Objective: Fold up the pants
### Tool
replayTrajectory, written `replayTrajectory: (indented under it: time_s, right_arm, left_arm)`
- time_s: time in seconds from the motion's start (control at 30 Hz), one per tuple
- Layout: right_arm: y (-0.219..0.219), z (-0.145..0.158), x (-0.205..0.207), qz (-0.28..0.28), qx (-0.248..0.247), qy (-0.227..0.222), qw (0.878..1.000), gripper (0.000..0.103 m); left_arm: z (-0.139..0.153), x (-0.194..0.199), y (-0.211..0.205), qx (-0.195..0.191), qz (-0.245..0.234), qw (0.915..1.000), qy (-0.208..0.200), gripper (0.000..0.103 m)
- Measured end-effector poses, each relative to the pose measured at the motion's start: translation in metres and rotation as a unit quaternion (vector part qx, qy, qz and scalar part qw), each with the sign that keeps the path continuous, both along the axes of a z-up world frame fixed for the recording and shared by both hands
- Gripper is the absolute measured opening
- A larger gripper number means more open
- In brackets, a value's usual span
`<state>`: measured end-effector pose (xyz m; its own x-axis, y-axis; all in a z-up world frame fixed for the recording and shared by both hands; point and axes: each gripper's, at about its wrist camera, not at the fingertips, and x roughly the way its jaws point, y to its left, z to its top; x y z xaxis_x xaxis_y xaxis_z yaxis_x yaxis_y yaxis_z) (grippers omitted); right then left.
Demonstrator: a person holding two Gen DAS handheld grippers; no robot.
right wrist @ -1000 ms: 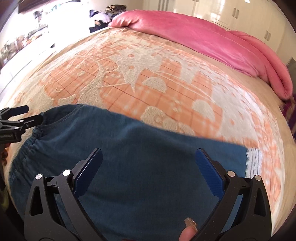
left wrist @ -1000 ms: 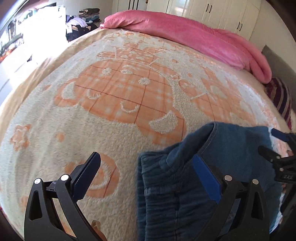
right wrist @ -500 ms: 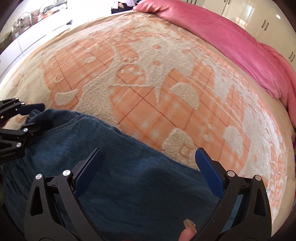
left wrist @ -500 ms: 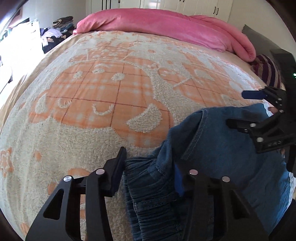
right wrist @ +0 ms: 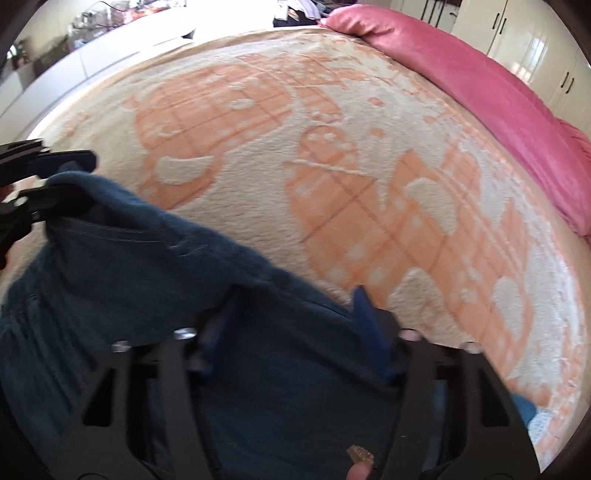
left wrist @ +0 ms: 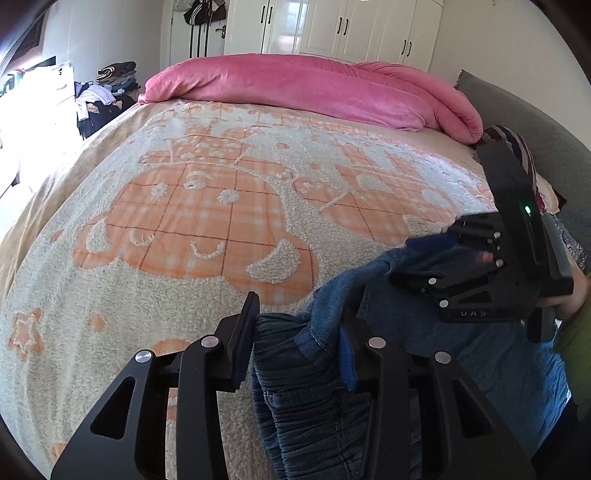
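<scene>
Both grippers narrowed: left gripper and right gripper clamp pants.

- Your pants are blue denim cloth, matt, with visible stitching and a tightly gathered, ribbed waistband.
- The blanket covering the bed is fleecy cloth, rough and nubbly where cream, flatter in the orange checked patches.
- The pink duvet looks like soft plush cloth with a slight velvety sheen.
- Your left gripper is matt black plastic with bright metal screw heads; its fingers carry blue pads.
- Your right gripper shows the same black plastic and blue pads, blurred.
- The wardrobe doors are smooth, glossy white with dark handles.
</scene>
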<state>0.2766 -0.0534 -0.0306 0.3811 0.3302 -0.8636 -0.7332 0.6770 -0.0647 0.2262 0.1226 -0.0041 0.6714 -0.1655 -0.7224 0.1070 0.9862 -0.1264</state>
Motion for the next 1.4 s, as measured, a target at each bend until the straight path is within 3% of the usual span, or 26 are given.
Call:
replayTrajectory:
  time_s: [0.1, 0.13, 0.43, 0.77, 0.9, 1.1, 1.4]
  right_arm:
    - [0.000, 0.005, -0.015, 0.013, 0.011, 0.006, 1.000, 0.006]
    - [-0.003, 0.009, -0.020, 0.010, 0.017, 0.000, 1.000, 0.005]
    - [-0.052, 0.069, -0.087, -0.035, 0.130, -0.040, 0.990, 0.004]
    - [-0.079, 0.083, -0.180, -0.030, 0.189, -0.035, 0.981, 0.004]
    - [-0.077, 0.076, -0.217, -0.015, 0.190, -0.026, 0.981, 0.004]
    - [-0.072, 0.054, -0.259, -0.002, 0.191, -0.002, 0.981, 0.004]
    - [-0.052, 0.010, -0.294, 0.024, 0.143, 0.019, 0.989, 0.006]
  left_arm:
    - [0.001, -0.004, 0.001, -0.001, -0.001, 1.0000, -0.004, 0.037]
    - [0.003, -0.007, 0.002, -0.001, -0.002, 1.0000, -0.008, 0.037]
    - [0.018, -0.031, -0.004, -0.009, -0.028, 0.9991, -0.031, 0.037]
    - [0.035, -0.106, -0.018, -0.003, -0.052, 0.9962, -0.070, 0.037]
    - [0.024, -0.139, -0.012, -0.018, -0.046, 0.9972, -0.056, 0.038]
    - [0.014, -0.166, -0.014, 0.010, -0.058, 0.9979, -0.028, 0.038]
    - [-0.005, -0.187, -0.008, 0.030, -0.052, 0.9977, 0.031, 0.045]
